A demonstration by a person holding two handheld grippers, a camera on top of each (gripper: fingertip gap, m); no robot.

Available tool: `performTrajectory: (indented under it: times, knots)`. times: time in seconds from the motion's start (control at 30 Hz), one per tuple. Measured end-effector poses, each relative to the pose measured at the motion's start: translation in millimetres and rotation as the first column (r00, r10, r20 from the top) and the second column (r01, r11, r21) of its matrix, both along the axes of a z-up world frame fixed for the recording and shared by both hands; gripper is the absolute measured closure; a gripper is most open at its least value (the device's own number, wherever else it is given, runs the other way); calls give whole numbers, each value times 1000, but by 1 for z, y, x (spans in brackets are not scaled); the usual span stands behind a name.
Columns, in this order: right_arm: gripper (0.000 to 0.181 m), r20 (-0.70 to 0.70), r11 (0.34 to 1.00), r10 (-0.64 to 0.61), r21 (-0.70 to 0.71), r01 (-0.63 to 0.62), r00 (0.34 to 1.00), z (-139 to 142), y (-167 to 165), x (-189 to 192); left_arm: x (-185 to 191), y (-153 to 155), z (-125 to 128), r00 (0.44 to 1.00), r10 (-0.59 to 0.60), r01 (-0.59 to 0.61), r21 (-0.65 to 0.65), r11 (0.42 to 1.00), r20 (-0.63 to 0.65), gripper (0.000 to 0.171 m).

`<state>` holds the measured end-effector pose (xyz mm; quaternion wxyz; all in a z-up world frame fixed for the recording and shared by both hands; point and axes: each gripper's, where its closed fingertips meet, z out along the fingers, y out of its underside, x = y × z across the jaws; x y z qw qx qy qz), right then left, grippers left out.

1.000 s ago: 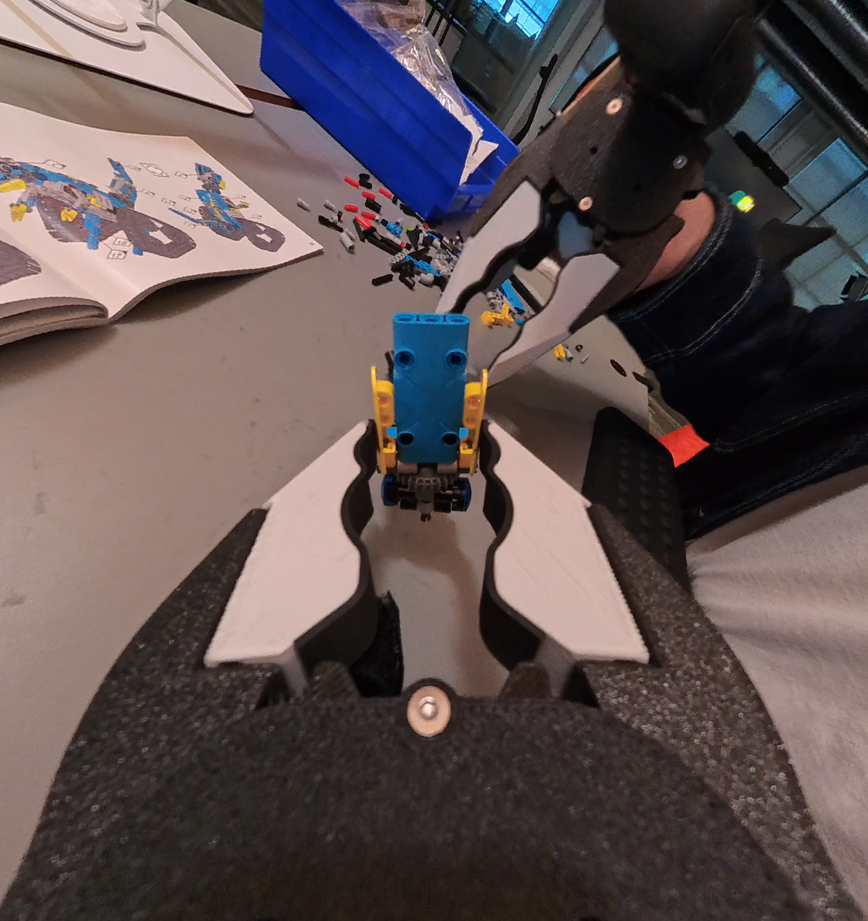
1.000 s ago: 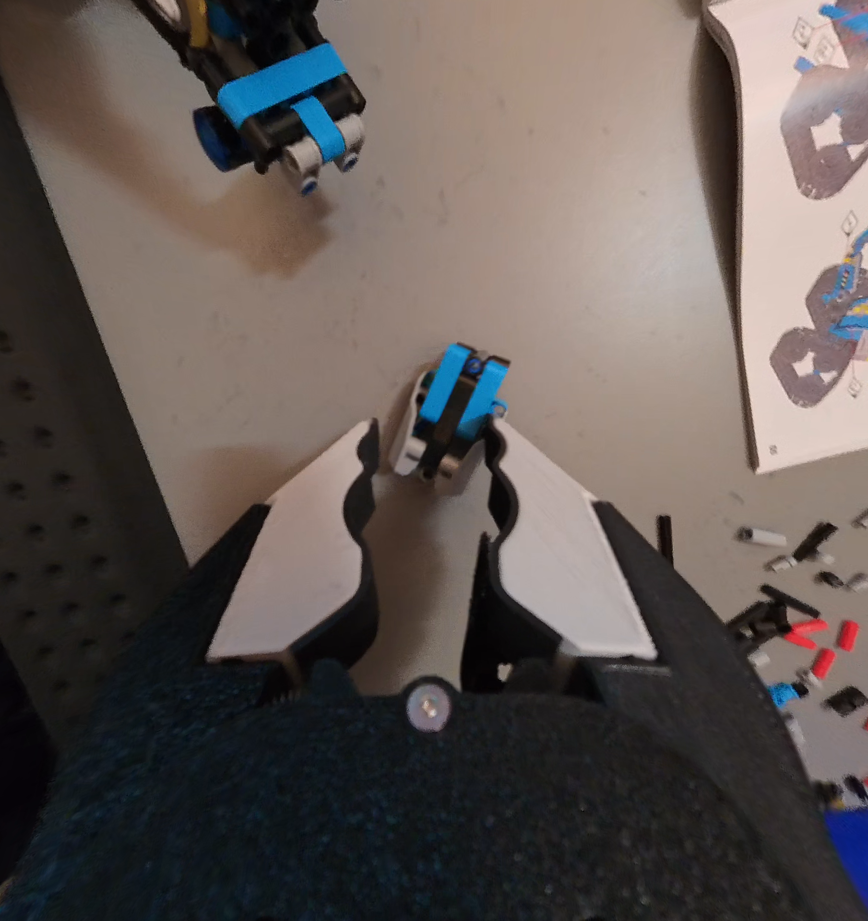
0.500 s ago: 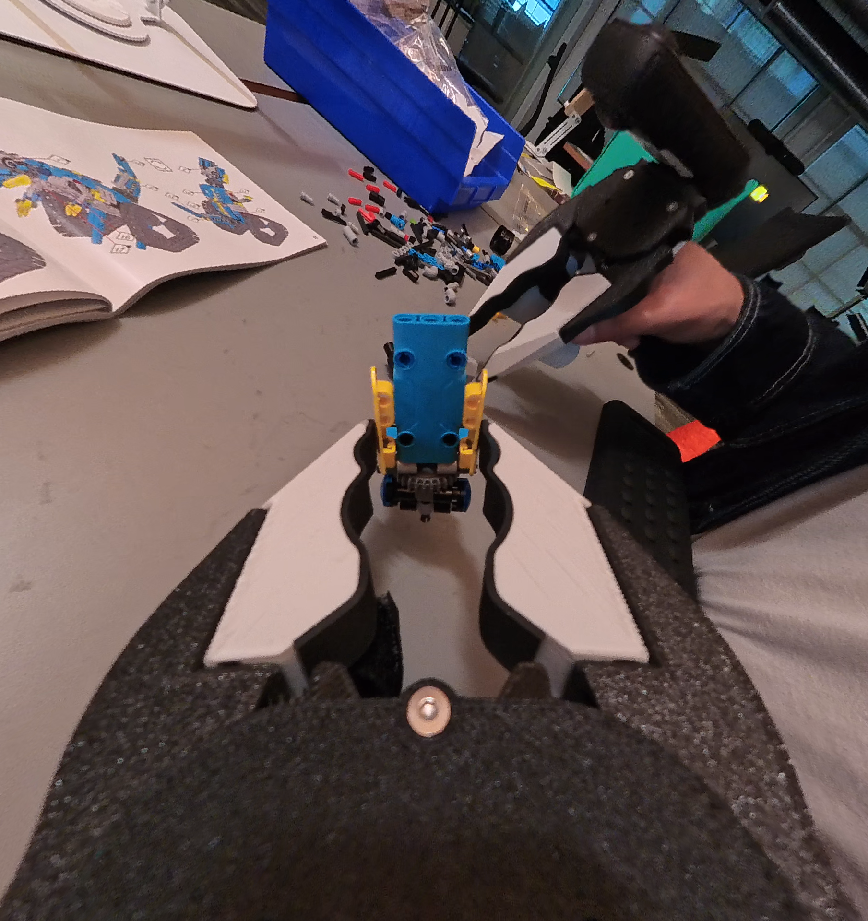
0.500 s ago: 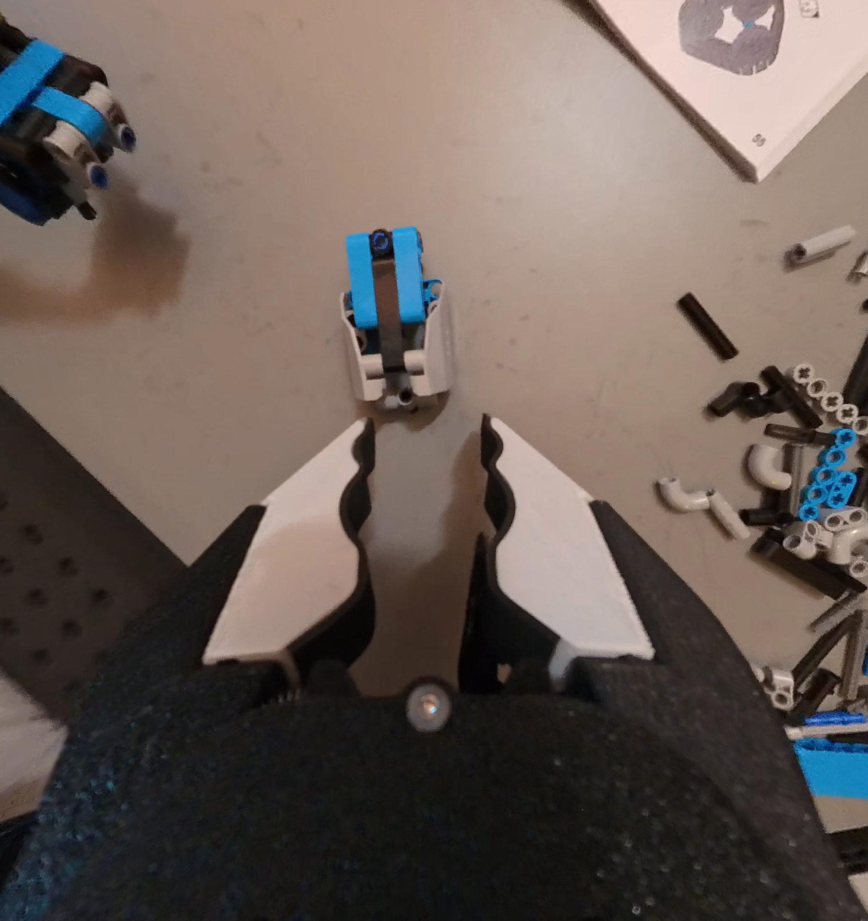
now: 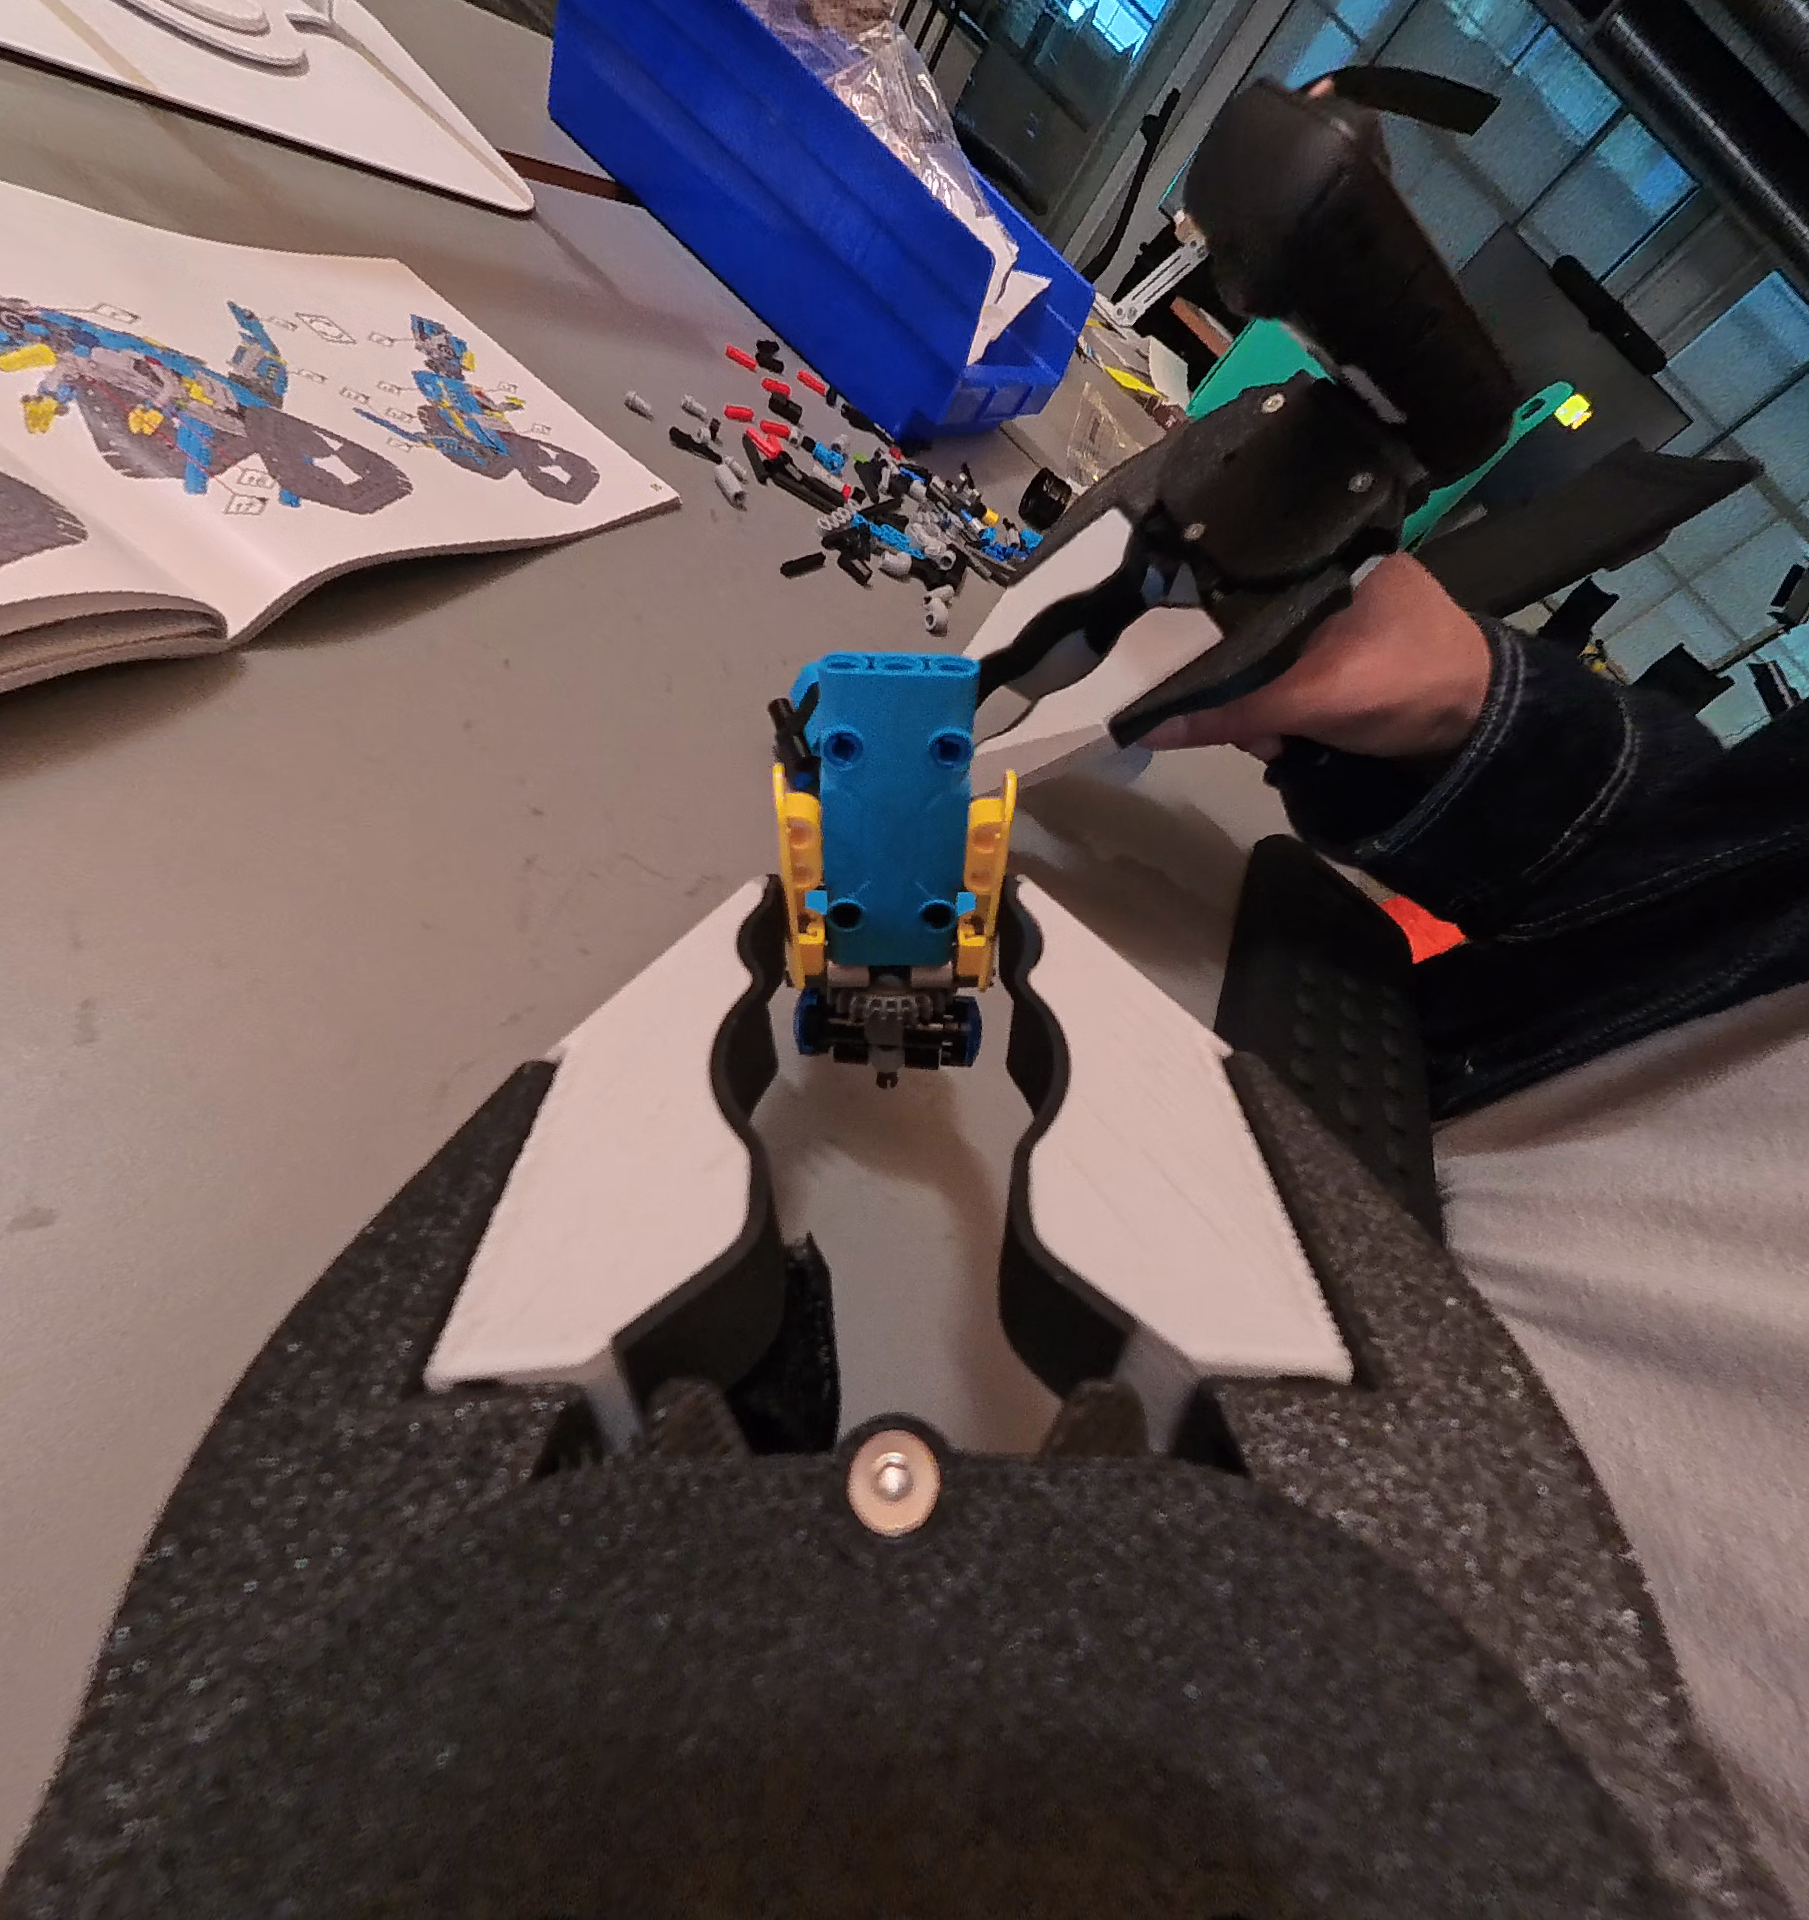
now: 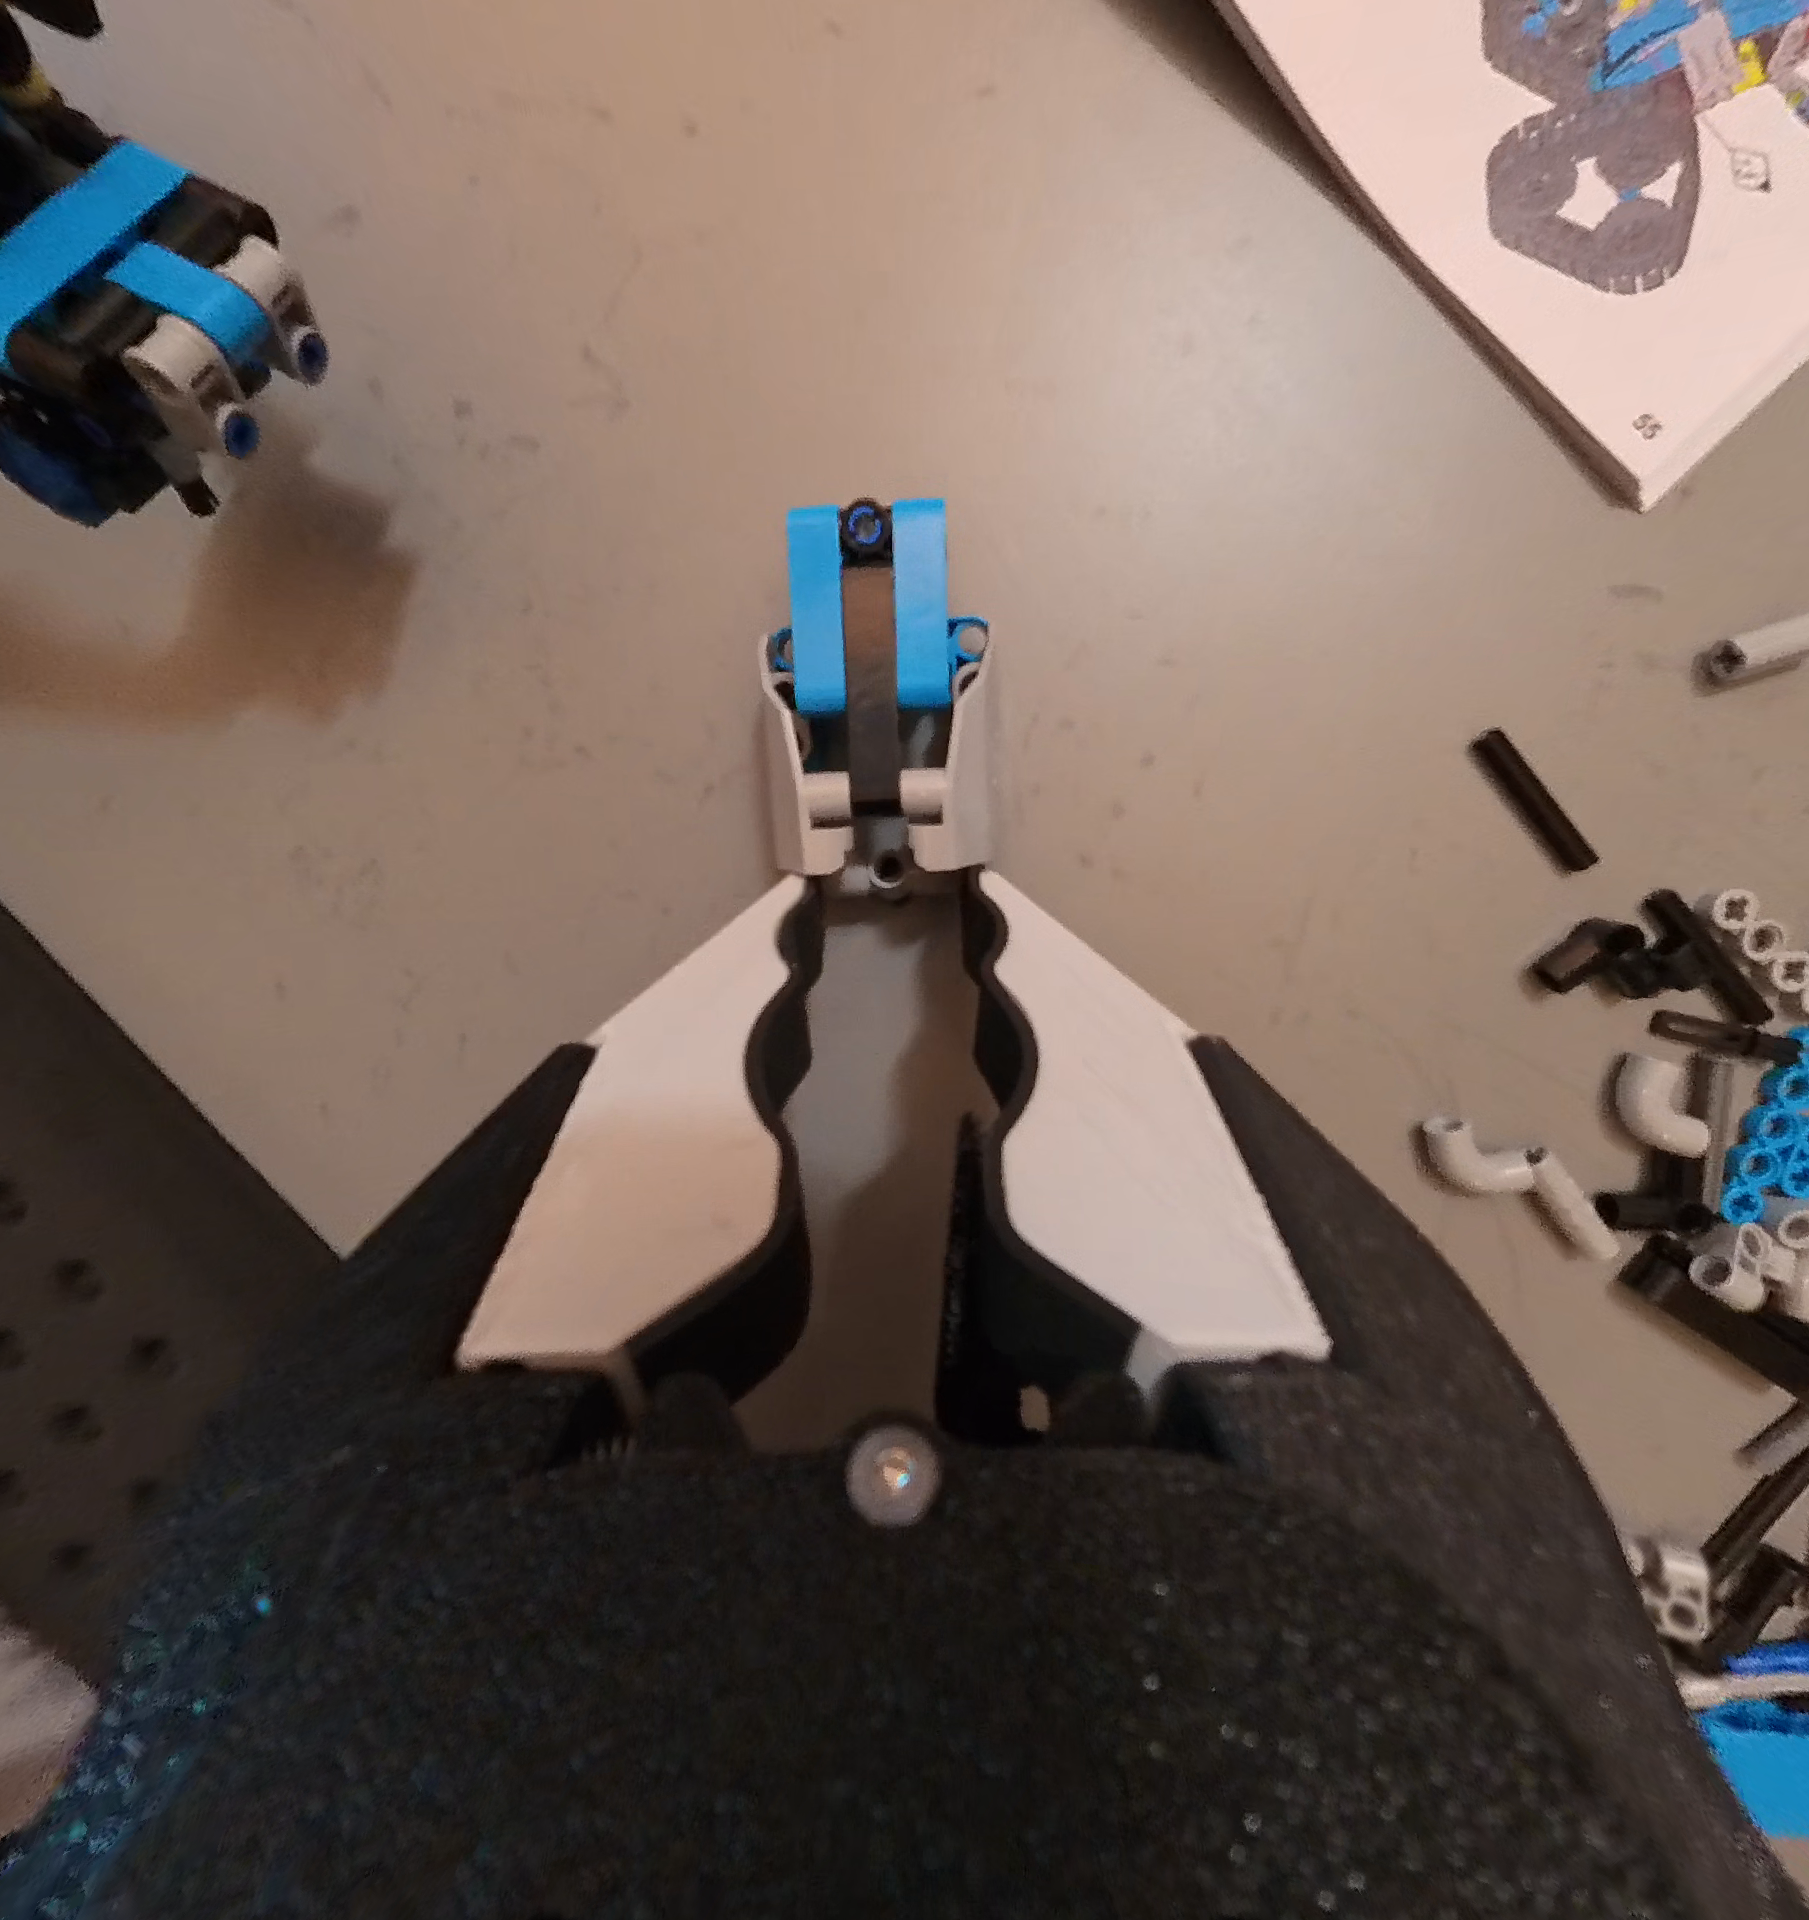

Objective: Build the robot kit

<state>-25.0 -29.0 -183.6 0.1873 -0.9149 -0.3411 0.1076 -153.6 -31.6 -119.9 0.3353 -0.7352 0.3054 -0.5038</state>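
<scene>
Left gripper [image 5: 895,914] clamps the blue-and-yellow model [image 5: 892,831]; right gripper [image 6: 889,883] noses up to a small blue-and-white piece [image 6: 877,707].

Left jaws are parted about the model's width and pressed on its yellow sides, holding it up off the grey table [image 5: 308,831] with its blue panel facing the camera. Over on the right, the jaws stand part open with nothing between them; the fingertips [image 6: 988,904] sit just at the near end of the small piece, which lies flat on the table, and whether they actually touch it I cannot tell. An open booklet [image 5: 204,468] lies to the left, loose parts [image 6: 1731,1122] are scattered near a blue bin [image 5: 806,208], and a hand [image 5: 1367,675] grips the right tool.
</scene>
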Motion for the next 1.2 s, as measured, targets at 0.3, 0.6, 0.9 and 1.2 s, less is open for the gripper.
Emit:
performTrajectory:
  times: [0.3, 0.6, 0.9, 1.2]
  knots:
    - [158, -665, 998, -55, -8, 66, 745, 64, 30, -58, -9, 2, 29, 973, 9, 13, -93, 996, 232, 131]
    - [158, -969, 956, -232, -242, -166, 80, 123, 33, -133, -13, 10, 51, 914, 51, 9, -145, 989, 403, 132]
    - [158, -973, 985, -76, -107, -133, 217, 124, 22, -152, -20, 18, 55, 885, 107, -21, -190, 982, 454, 131]
    - [158, -977, 983, -88, -117, -141, 193, 124, 21, -154, -21, 17, 59, 873, 105, -14, -191, 982, 477, 132]
